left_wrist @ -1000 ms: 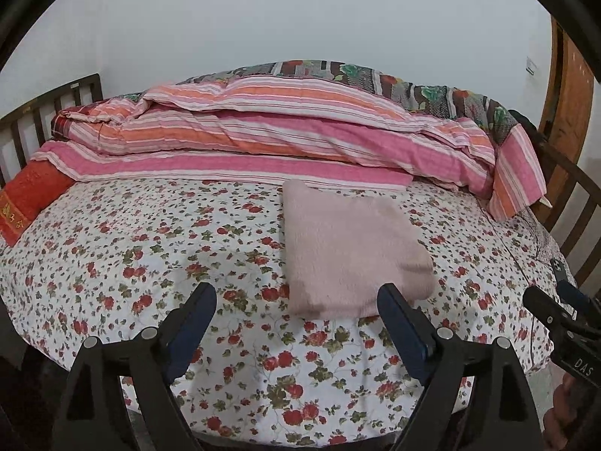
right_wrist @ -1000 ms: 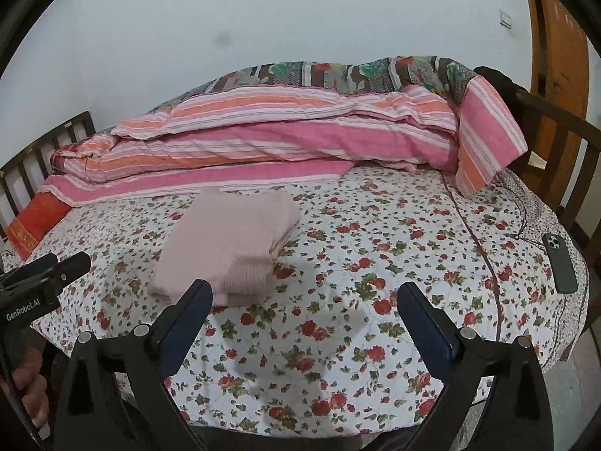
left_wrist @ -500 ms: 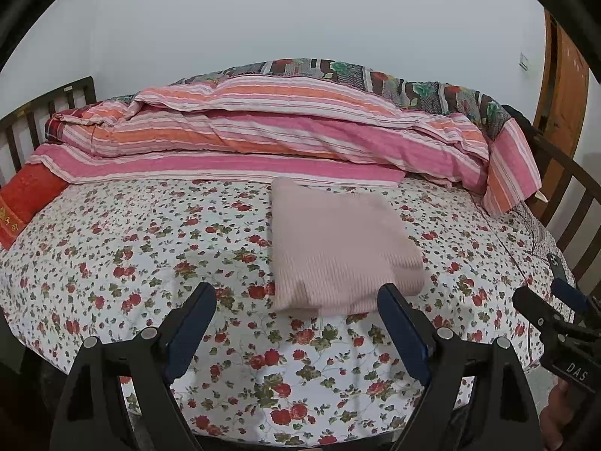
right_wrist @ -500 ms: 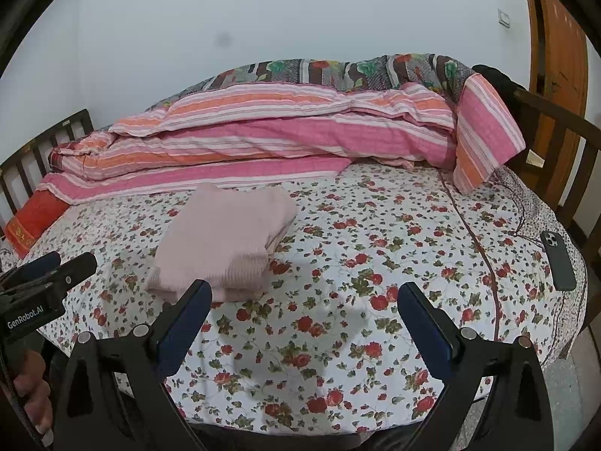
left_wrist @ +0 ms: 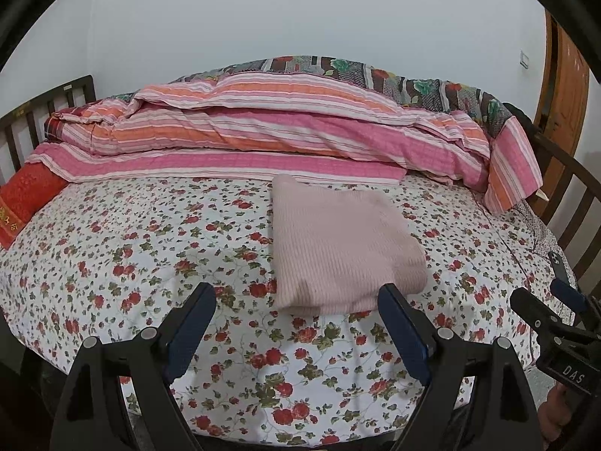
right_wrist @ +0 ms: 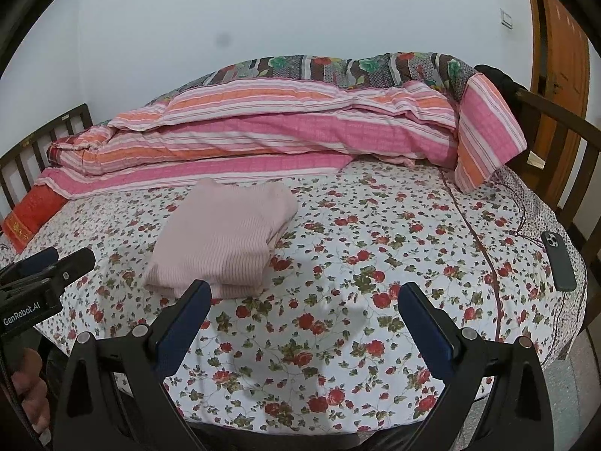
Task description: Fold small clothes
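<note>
We hold the left gripper (left_wrist: 296, 323) low at the near edge of the bed, jaws spread wide, nothing between them. Just ahead of its right finger lies the folded pink garment (left_wrist: 340, 248), flat on the floral sheet (left_wrist: 124, 248), apart from both fingers. The right gripper (right_wrist: 304, 319) sits off to the left one's right, also spread and empty; from it the garment (right_wrist: 221, 240) lies ahead and to the left, just past its left finger. Beyond the garment, a striped pink and orange quilt (left_wrist: 263, 131) is heaped along the far side against the wall. Far left of our left claw a red pillow (left_wrist: 26, 195) rests by the dark slatted headboard (left_wrist: 41, 112). Right of the right claw a dark phone (right_wrist: 558, 259) lies near the bed's edge, with a wooden rail (right_wrist: 556, 120) and an orange door (right_wrist: 559, 75) behind. Between both claws and the quilt the sheet lies bare apart from the garment.
</note>
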The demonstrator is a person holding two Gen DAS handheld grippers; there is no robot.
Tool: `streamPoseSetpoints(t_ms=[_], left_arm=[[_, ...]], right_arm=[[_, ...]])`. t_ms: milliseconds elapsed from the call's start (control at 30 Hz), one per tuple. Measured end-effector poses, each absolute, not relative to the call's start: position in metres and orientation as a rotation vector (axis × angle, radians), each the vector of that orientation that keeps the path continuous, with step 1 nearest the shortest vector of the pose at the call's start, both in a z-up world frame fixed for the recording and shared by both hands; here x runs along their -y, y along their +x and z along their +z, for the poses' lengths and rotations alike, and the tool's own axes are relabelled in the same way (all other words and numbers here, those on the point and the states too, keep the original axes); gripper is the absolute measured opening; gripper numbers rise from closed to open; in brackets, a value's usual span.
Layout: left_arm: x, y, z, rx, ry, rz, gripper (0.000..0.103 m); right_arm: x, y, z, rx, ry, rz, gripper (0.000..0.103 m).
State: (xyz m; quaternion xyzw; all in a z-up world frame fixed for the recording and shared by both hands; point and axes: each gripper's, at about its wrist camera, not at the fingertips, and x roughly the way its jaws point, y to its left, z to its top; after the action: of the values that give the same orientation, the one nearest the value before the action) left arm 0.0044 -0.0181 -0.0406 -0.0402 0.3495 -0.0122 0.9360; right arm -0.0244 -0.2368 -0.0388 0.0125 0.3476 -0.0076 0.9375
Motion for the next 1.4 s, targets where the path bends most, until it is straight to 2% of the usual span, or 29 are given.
streamPoseSetpoints(t_ms=[1400], left_arm=[[0.0154,0.0045,-0.0368,-0.708,-0.076,-0.023,0.088]], right_arm=[[0.2366,-0.027,-0.039,-0.707,0.018,-0.012,0.098]])
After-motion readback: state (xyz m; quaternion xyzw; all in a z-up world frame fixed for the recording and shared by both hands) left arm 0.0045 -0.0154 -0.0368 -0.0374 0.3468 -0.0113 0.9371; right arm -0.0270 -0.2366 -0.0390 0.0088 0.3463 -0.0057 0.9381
